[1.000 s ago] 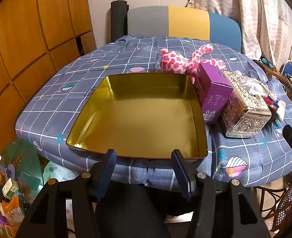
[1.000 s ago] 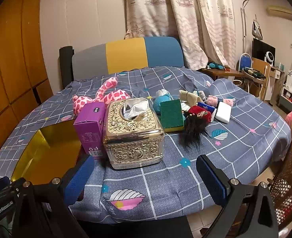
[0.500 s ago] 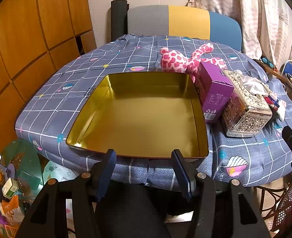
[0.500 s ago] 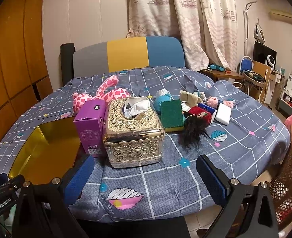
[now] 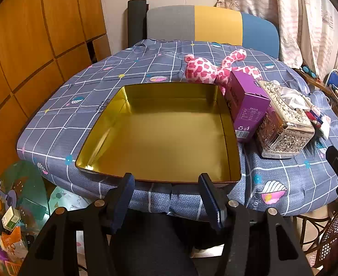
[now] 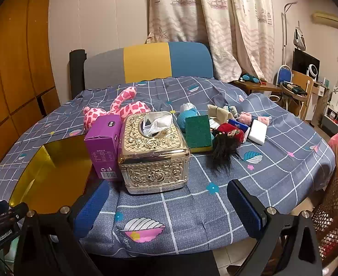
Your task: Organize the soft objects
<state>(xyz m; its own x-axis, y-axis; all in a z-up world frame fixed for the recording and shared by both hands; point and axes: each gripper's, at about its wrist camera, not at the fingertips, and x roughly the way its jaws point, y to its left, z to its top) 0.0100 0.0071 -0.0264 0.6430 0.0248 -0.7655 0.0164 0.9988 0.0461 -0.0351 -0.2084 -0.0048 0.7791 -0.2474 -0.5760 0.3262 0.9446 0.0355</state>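
An empty gold tin tray point(image 5: 162, 135) lies on the checked tablecloth, also seen as the gold tray point(image 6: 51, 172) at the left in the right wrist view. A pink spotted plush toy point(image 5: 205, 70) lies beyond its far right corner, the same plush toy point(image 6: 120, 109) behind the purple box. Small soft things lie in a heap: a green sponge point(image 6: 197, 132), a dark-haired doll point(image 6: 225, 146), a teal plush point(image 6: 185, 115), a white sponge block point(image 6: 257, 132). My left gripper point(image 5: 165, 182) hangs open at the tray's near edge. My right gripper point(image 6: 169, 199) stands wide open near the table's front edge, holding nothing.
A purple carton point(image 6: 104, 145) and an ornate gold tissue box point(image 6: 154, 154) stand side by side right of the tray. A grey, yellow and blue chair back point(image 6: 146, 62) rises behind the table. A wicker chair point(image 6: 334, 195) is at the right, floor clutter point(image 5: 5, 218) at the left.
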